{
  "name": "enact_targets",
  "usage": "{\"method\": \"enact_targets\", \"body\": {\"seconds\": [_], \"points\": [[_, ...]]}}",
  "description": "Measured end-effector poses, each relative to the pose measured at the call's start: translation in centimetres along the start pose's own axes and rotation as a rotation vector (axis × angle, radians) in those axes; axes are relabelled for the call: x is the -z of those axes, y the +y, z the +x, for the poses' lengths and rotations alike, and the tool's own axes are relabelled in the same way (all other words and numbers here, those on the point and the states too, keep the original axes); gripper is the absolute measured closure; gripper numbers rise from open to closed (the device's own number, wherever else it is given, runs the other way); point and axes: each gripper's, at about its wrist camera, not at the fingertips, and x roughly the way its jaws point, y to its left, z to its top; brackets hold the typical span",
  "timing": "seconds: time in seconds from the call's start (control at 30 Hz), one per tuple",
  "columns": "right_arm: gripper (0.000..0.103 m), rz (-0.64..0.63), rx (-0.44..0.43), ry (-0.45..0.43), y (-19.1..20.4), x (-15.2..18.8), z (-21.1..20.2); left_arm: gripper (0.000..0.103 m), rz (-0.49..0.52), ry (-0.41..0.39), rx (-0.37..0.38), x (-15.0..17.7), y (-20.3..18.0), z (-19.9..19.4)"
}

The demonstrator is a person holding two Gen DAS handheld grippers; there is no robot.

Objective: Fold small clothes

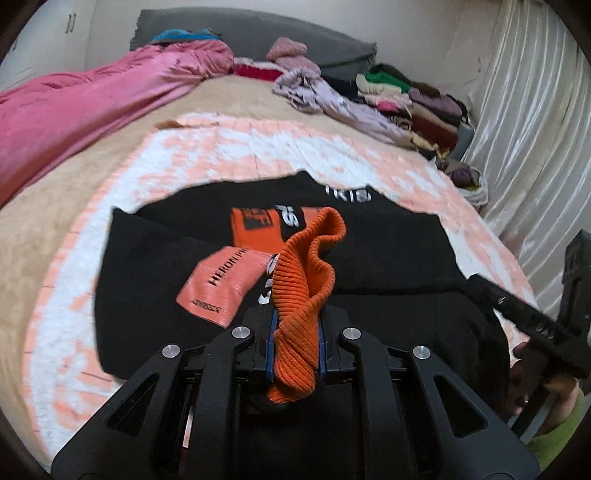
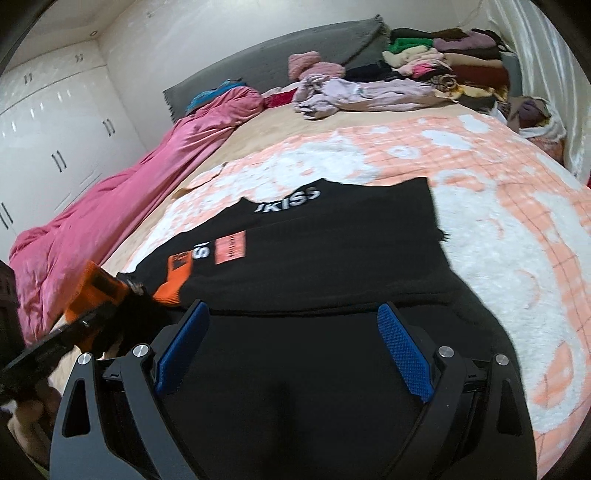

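Note:
A black sweatshirt (image 1: 388, 251) with orange patches and white lettering lies spread on the peach-and-white blanket (image 1: 229, 155); it also shows in the right wrist view (image 2: 332, 258). My left gripper (image 1: 295, 332) is shut on its orange ribbed cuff (image 1: 306, 266), holding it lifted above the shirt's middle. My right gripper (image 2: 291, 347) is open, its blue pads (image 2: 404, 354) spread over the black fabric near the shirt's near edge, holding nothing. The left gripper with the orange cuff (image 2: 171, 284) appears at the left of the right wrist view.
A pink duvet (image 1: 85, 107) lies along the left of the bed. A lilac garment (image 1: 321, 92) and stacked folded clothes (image 1: 417, 103) sit at the far right by the grey headboard (image 1: 251, 29). White curtains (image 1: 535, 110) hang right; white wardrobes (image 2: 48, 122) stand left.

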Motion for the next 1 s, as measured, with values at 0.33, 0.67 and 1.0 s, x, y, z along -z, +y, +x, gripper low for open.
{"method": "enact_targets", "body": {"seconds": [0.33, 0.67, 1.0], "points": [[0.011, 0.056, 0.004, 0.022, -2.3, 0.1, 0.8, 0.084, 0.03, 0.05, 0.03, 1.2, -1.4, 2.0], [0.011, 0.04, -0.008, 0.039, -1.2, 0.0, 1.5, 0.072, 0.033, 0.034, 0.117, 2.8, -1.8, 0.1], [0.011, -0.093, -0.123, 0.142, 5.8, 2.2, 4.0, 0.055, -0.005, -0.078, -0.103, 2.0, 3.4, -2.6]]}}
